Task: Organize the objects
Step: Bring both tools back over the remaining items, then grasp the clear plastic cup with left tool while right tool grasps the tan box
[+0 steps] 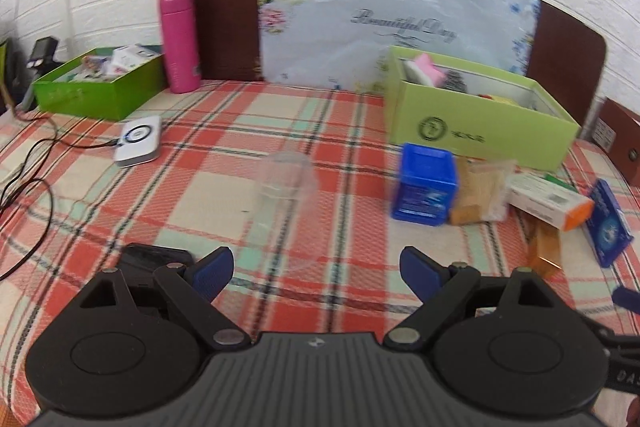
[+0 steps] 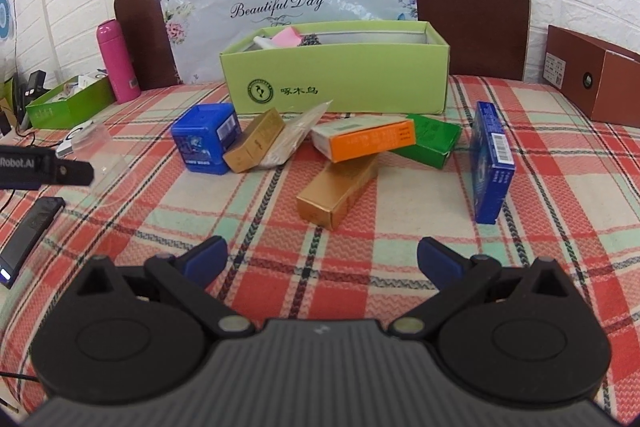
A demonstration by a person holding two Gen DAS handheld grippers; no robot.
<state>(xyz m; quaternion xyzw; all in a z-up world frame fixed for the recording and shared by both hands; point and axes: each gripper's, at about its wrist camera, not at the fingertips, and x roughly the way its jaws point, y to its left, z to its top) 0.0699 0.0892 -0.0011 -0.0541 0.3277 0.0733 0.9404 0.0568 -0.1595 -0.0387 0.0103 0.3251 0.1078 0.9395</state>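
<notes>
A light green open box (image 2: pixel 340 87) (image 1: pixel 480 131) stands at the back of the plaid bed cover. In front of it lies a heap of small cartons: a blue cube box (image 2: pixel 206 139) (image 1: pixel 424 185), a gold carton (image 2: pixel 336 193), an orange-and-white carton (image 2: pixel 364 139) (image 1: pixel 548 201), a green carton (image 2: pixel 430 141), and a tall blue box (image 2: pixel 492 163) (image 1: pixel 608 219) standing on end. A clear plastic cup (image 1: pixel 286 187) (image 2: pixel 100 151) lies just ahead of my left gripper (image 1: pixel 316 267), which is open and empty. My right gripper (image 2: pixel 322 259) is open too, short of the gold carton.
A pink bottle (image 1: pixel 180 39) and a darker green tray (image 1: pixel 100 83) of small items sit at the back left. A white device (image 1: pixel 138 141) with cables lies nearby. A black phone (image 2: pixel 28 239) rests at the left. A brown box (image 2: pixel 592 79) stands at the far right.
</notes>
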